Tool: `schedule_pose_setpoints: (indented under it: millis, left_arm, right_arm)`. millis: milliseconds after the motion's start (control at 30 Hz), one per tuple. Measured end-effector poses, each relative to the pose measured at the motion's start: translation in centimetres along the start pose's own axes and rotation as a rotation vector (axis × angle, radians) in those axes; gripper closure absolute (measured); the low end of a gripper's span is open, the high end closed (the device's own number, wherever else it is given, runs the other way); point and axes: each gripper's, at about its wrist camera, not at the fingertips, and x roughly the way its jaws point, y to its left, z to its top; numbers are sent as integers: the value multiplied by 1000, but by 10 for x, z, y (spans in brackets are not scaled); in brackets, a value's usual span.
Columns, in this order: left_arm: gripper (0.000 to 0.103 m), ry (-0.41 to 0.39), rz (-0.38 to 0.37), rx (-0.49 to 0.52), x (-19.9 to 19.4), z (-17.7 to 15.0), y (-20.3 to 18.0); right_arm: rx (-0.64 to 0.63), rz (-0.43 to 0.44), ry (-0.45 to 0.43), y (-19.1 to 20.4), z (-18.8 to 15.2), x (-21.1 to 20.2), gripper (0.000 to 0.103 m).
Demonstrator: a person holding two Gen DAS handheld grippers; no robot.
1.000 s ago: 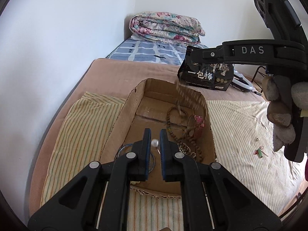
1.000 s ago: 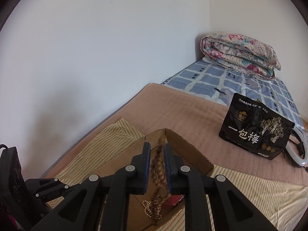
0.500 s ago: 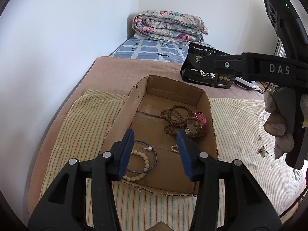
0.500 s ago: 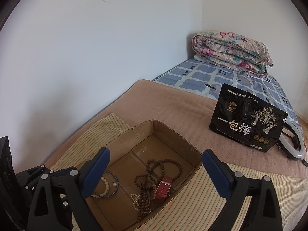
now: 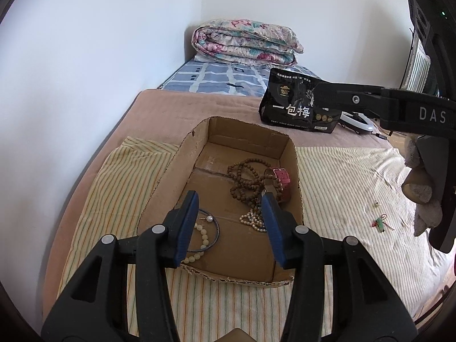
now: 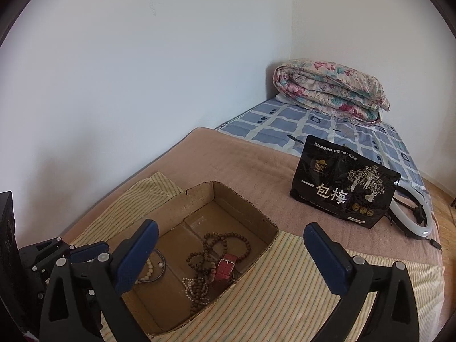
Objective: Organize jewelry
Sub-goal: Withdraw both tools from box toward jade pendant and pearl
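An open cardboard box (image 5: pixel 293 168) (image 6: pixel 245 199) lies on a striped cloth. In it lie a brown wooden bead necklace (image 5: pixel 245 176) (image 6: pixel 219 245), a red-strapped watch (image 5: pixel 282 179) (image 6: pixel 226 266), a small white pearl string (image 5: pixel 252 219) (image 6: pixel 186 283), a cream bead bracelet with a dark bangle (image 5: pixel 209 235) (image 6: pixel 155 266) and a pearl earring (image 5: pixel 209 219). My left gripper (image 5: pixel 229 213) is open and empty above the box's near end. My right gripper (image 6: pixel 228 242) is wide open and empty above the box's right side. Two small trinkets (image 5: pixel 380 223) lie on the cloth to the right.
A black snack bag (image 5: pixel 299 108) (image 6: pixel 342 188) stands behind the box on the brown blanket. A white ring light (image 6: pixel 410 222) lies beside it. A folded floral quilt (image 5: pixel 245 42) (image 6: pixel 327 91) sits at the bed's far end. White walls run along the left.
Both grippers opened. The left let a pearl earring drop into the box and the right let the brown bead necklace drop in. Both have drawn back and up.
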Motion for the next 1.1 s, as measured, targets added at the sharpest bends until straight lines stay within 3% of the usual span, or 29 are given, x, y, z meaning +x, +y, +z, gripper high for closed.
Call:
schedule_pose_setpoints:
  millis: [500, 1100]
  left_arm:
    - [56, -12, -39, 36, -10, 1, -33]
    - [56, -13, -164, 86, -11, 1, -96]
  right_arm:
    - [-6, -54, -47, -31, -23, -60, 0]
    - [86, -180, -39, -133, -76, -124, 0]
